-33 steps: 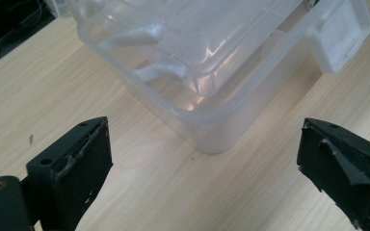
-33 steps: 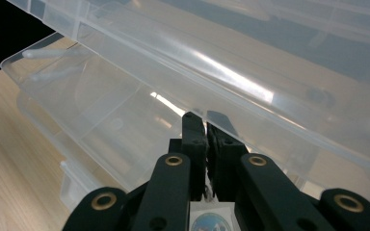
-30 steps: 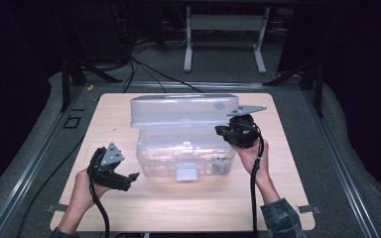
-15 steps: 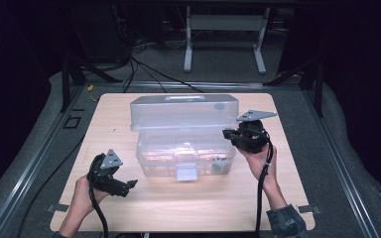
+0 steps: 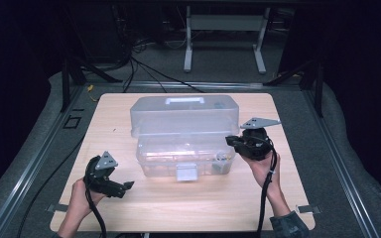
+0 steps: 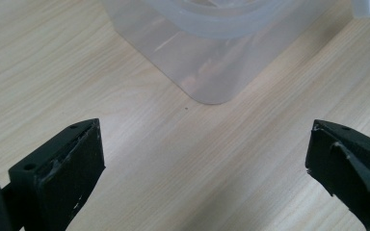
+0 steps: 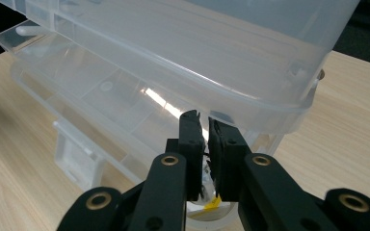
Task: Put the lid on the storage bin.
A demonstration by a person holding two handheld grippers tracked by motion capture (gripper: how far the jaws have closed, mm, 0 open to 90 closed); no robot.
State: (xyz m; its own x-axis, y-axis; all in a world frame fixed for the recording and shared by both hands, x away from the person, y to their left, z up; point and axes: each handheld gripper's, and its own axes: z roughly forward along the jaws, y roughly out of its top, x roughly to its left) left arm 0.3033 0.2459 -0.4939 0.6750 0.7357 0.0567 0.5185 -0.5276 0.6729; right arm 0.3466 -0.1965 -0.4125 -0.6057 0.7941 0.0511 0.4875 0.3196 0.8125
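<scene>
A clear plastic storage box [image 5: 183, 158] sits mid-table with its lid [image 5: 183, 114] tipped up behind it and a white latch [image 5: 186, 172] on its front. My right gripper [image 5: 230, 142] hovers at the box's right end, its jaws shut to a thin slit. In the right gripper view the gripper [image 7: 203, 127] points into the box [image 7: 101, 96] below the lid [image 7: 231, 53]. A small white and yellow piece [image 7: 211, 201] lies under the jaws; whether they hold it is hidden. My left gripper [image 5: 125, 187] is open over bare wood, left of the box. Its view shows the gripper [image 6: 204, 139] facing the box's corner [image 6: 207, 67].
The wooden tabletop [image 5: 188, 203] ends in grey padded borders [image 5: 39, 148] on both sides. Black cables [image 5: 144, 64] and a white metal stand [image 5: 223, 25] lie on the floor beyond the far edge. Each gripper's cable trails toward the near edge.
My right gripper has drifted right and a little toward me, off the box's top to its right end. My left gripper has sunk slightly toward the near edge.
</scene>
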